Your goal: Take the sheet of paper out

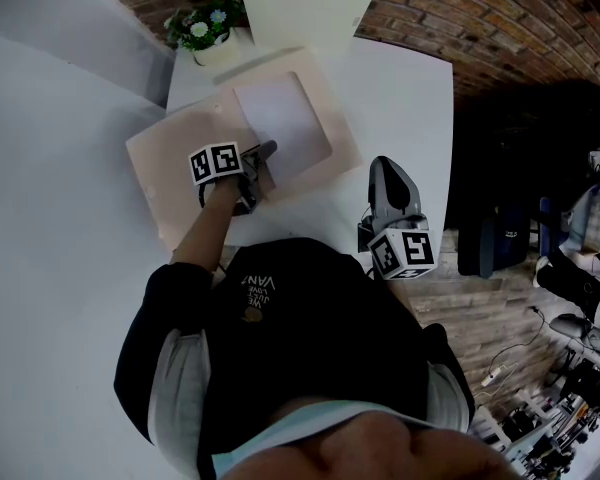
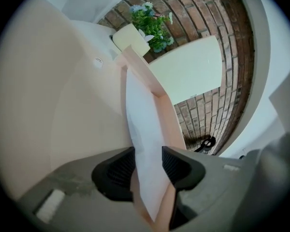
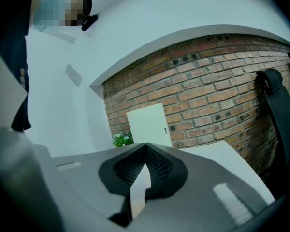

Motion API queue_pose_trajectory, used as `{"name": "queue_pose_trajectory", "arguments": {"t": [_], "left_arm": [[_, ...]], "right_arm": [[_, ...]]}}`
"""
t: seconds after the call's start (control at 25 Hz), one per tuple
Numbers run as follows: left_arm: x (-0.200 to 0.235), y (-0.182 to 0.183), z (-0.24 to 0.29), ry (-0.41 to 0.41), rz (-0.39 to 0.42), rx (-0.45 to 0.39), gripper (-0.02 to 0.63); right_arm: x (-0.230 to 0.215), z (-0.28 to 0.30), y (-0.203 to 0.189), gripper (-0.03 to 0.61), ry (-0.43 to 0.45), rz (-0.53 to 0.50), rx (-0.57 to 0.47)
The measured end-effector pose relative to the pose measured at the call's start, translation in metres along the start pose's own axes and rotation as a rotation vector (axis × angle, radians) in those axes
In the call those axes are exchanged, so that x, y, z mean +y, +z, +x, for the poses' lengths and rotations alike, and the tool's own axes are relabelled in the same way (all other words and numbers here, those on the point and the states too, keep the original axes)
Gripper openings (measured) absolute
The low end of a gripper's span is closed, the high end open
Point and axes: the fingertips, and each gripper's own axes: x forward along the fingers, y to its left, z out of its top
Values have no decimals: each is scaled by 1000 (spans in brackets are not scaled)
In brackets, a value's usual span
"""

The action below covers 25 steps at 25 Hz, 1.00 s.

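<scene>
The person's dark sleeve (image 1: 195, 243) reaches forward to the left gripper (image 1: 263, 153), which sits at the near edge of an open pink folder (image 1: 170, 168) on the white table (image 1: 400, 98). In the left gripper view the left gripper (image 2: 149, 166) has its jaws spread wide. The near end of the sheet of paper (image 2: 142, 129) runs up between them, with the folder's pink frame (image 2: 162, 110) just beside it; the pads do not clamp the sheet. The right gripper (image 1: 385, 163) hovers over the table's near right part, well apart from the folder. Its jaws are pressed together with nothing in them, as the right gripper view (image 3: 145, 151) shows.

From the head view, the sheet of paper (image 1: 280, 118) lies in the folder's right half, framed by the pink border. Beyond the folder a small pot of flowers (image 1: 205, 28) stands at the table's far edge. Next to it a cream board (image 1: 305, 3) leans against the brick wall (image 1: 480, 18).
</scene>
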Motion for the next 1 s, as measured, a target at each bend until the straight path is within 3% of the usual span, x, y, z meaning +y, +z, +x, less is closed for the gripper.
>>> {"name": "queue_pose_trajectory", "arguments": {"t": [0.16,0.44,1.0], "left_arm": [[3,-1,1,8,-6,4,144],[6,0,-5,29,18,-8,14],[12,2,-26,32,31,-46,2]], "right_arm": [[-2,-1,0,2,0,-1,2],[-1,0,1,2,14,-7,5],[10,6,0,2,76,-12,14]]}}
